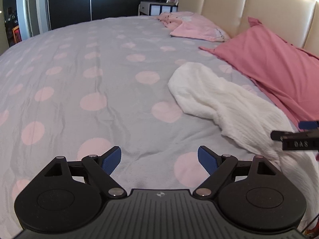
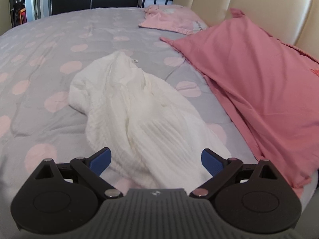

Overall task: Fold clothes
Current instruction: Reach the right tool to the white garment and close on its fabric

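**White garment waiting on the bed, both grippers held open**

The bed [image 1: 83, 63] is being covered by a grey quilt with pink dots, and it is being used as the place for folding, probably because it is wide and soft. A dark pink pillow [image 2: 249, 75] is being leaned against the cream headboard [image 1: 249, 6], and a lighter pink pillow [image 2: 175, 22] is lying further back, so the middle of the bed is kept free.

The white ribbed garment [image 2: 135, 111] is lying crumpled beside the dark pink pillow, not yet spread flat. No fold is seen in it, so the task is judged to be only at its start.

The right hand-held gripper [image 2: 156, 162] is being held just over the near end of the garment, fingers apart and nothing between them, as if a grasp is being prepared. The left hand-held gripper [image 1: 159, 160] is being held over bare quilt to the left of the garment, also spread apart and empty.
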A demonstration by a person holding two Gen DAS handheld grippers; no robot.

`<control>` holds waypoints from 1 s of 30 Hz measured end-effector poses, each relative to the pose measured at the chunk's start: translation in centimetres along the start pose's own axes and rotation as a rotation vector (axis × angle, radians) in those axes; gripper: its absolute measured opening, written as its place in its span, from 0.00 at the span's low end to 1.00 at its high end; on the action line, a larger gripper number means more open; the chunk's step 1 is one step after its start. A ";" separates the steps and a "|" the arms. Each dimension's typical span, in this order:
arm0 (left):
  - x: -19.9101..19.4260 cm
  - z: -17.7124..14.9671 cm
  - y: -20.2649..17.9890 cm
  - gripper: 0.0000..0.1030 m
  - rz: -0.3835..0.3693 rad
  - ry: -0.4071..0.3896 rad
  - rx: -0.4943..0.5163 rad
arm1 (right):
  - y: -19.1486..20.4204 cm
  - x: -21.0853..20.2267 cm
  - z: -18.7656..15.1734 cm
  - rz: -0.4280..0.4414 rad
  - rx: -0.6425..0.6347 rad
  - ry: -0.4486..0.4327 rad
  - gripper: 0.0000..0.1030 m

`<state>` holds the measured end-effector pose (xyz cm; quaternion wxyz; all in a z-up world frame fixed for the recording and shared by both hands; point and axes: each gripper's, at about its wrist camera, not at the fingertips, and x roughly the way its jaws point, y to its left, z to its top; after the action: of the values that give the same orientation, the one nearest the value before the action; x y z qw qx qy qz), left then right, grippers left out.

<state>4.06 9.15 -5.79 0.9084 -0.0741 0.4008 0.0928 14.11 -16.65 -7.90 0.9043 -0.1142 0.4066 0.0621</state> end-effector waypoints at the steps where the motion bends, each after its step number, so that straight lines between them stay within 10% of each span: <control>1: 0.4 0.0 0.2 0.82 0.003 0.006 0.002 | 0.1 0.9 0.2 -0.006 -0.007 0.008 0.95; 8: 3.1 -0.2 1.4 0.82 0.038 0.034 -0.003 | -0.6 6.4 0.7 0.017 0.030 0.104 0.95; 17: 3.5 0.0 3.0 0.80 0.038 0.049 -0.057 | -1.0 7.2 2.1 0.045 0.073 0.124 0.39; 22: 1.9 0.5 3.2 0.80 0.016 0.034 -0.055 | 0.6 4.6 3.5 0.062 0.019 0.042 0.31; 30: -3.4 1.8 6.1 0.80 0.045 -0.024 -0.124 | 8.6 -4.8 7.4 0.368 -0.037 -0.137 0.30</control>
<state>1.69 15.05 -2.42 0.9045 -0.1202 0.3850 0.1387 14.51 -6.52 -0.83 0.9010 -0.0501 0.3571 0.2412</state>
